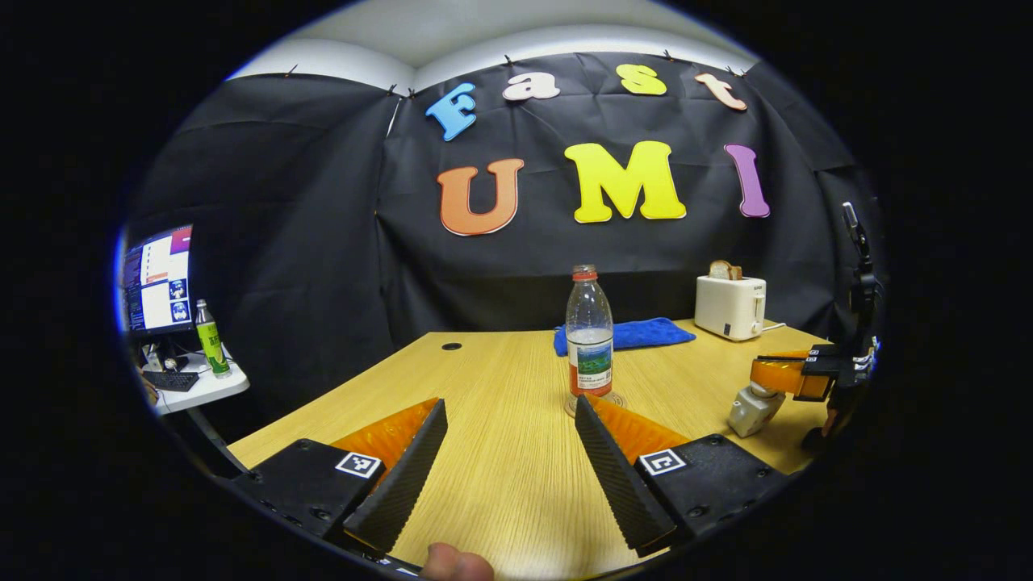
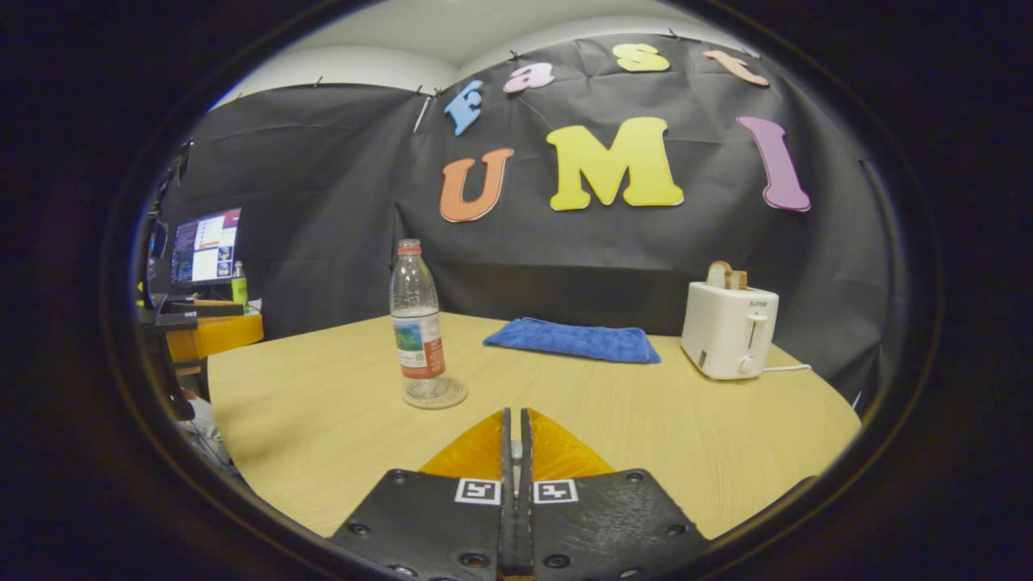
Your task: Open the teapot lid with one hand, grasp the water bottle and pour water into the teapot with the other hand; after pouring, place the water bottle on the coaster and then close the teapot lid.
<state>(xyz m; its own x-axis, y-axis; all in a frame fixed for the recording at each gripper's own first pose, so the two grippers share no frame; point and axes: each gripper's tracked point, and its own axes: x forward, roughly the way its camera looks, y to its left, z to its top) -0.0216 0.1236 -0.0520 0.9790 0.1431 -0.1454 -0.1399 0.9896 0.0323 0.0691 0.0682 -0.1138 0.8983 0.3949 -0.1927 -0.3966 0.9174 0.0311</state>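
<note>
A clear water bottle (image 1: 589,339) (image 2: 416,323) with a red cap, partly filled, stands upright on a round transparent coaster (image 1: 615,399) (image 2: 436,394) in the middle of the wooden table (image 1: 500,484) (image 2: 323,420). My left gripper (image 1: 508,401) is open and empty, just short of the bottle; it also appears at the left edge of the right gripper view (image 2: 246,329). My right gripper (image 2: 514,415) is shut, to the right of the bottle (image 1: 767,377). A small white object (image 1: 753,411) sits under its fingertips; I cannot tell what it is.
A folded blue towel (image 1: 625,332) (image 2: 573,339) lies at the back of the table. A white toaster (image 1: 730,307) (image 2: 729,329) with bread in it stands at the back right. A monitor (image 1: 157,278) and a green bottle (image 1: 211,339) sit on a side table to the left.
</note>
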